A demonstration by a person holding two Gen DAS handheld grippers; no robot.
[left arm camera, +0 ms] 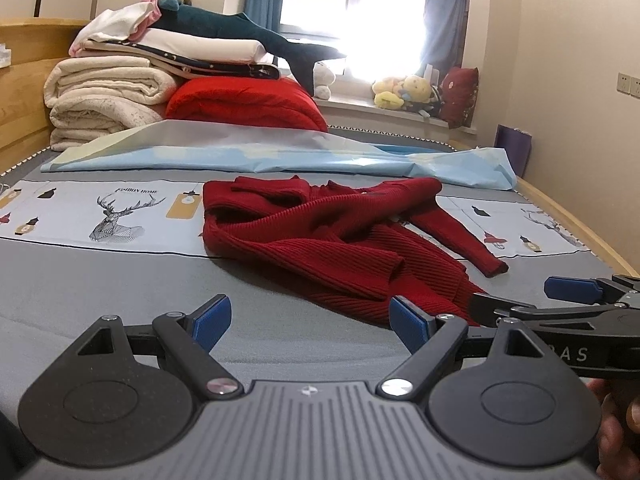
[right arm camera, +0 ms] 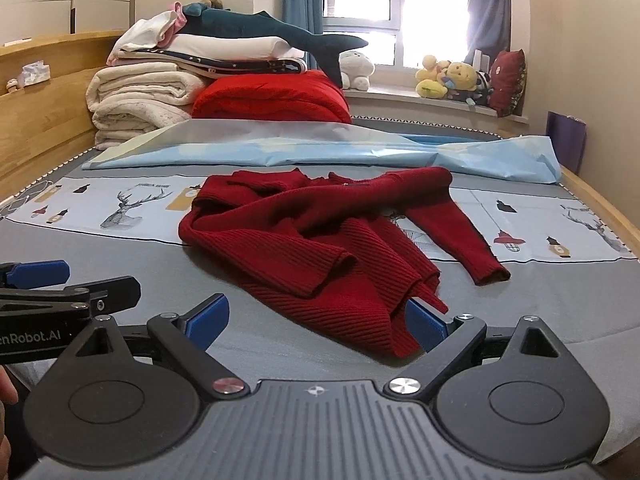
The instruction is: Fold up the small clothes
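Red ribbed sweater (left arm camera: 320,236) crumpled on grey bed cover (left arm camera: 100,288) — one sleeve stretched right, nothing folded. Left gripper (left arm camera: 310,322) spread wide, empty, just short of hem. Right gripper (right arm camera: 316,322) likewise spread — near hem edge between pads, not pinched.

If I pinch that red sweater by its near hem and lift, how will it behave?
Likely floppy: the red sweater lies crumpled in soft folds, so it should sag and unfurl. Its loose sleeve would probably dangle. The ribbed knit looks grippy, not slippery.
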